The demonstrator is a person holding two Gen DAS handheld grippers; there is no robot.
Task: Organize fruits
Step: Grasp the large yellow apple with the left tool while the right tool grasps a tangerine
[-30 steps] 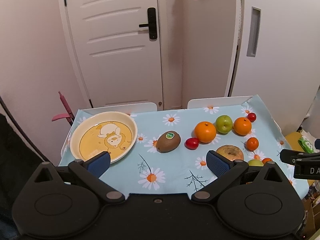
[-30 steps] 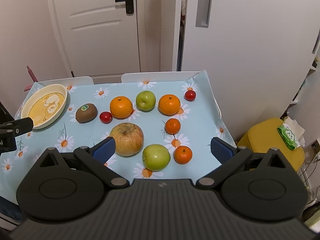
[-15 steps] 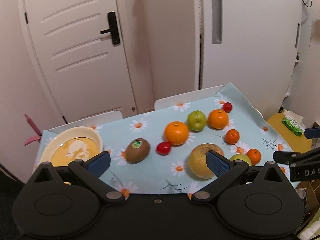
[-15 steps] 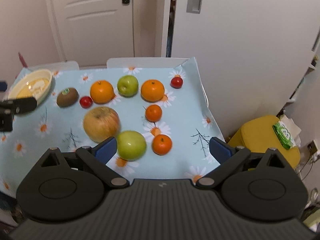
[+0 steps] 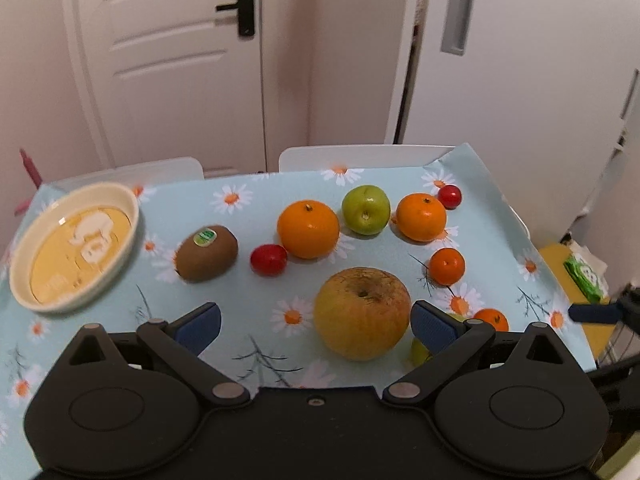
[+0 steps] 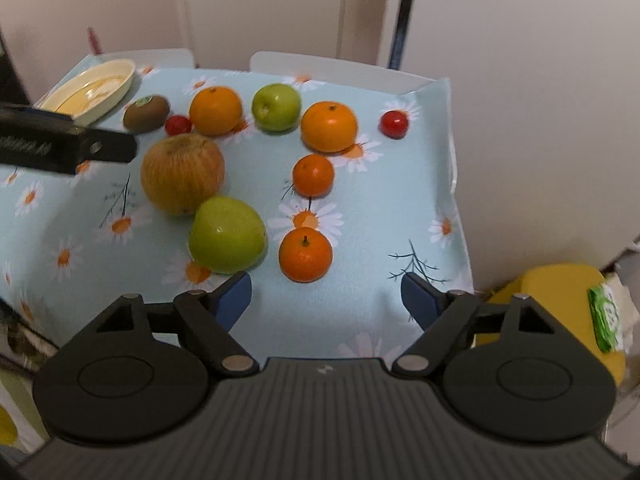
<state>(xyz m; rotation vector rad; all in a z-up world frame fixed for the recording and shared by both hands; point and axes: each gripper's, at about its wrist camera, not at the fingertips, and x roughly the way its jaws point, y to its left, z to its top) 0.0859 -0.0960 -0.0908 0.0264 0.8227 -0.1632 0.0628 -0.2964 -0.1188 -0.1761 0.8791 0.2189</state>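
The bench [image 5: 256,300], under a daisy-print cloth, fills both views below the down-tilted tongs. The left tongs [image 5: 314,324] gape wide and grip nothing; the big yellow-brown apple [image 5: 362,312] lies between their pads, close to the right-hand one, contact unclear. The right tongs [image 6: 326,300] stand wide too, their jaws just narrowing, nothing between them. Just beyond their left pad sits a green apple [image 6: 227,234], with a small mandarin [image 6: 305,254] ahead between the pads. Far left of both tongs lies the cream dish [image 5: 18,258]. In the left view that green apple is mostly hidden behind the right pad.
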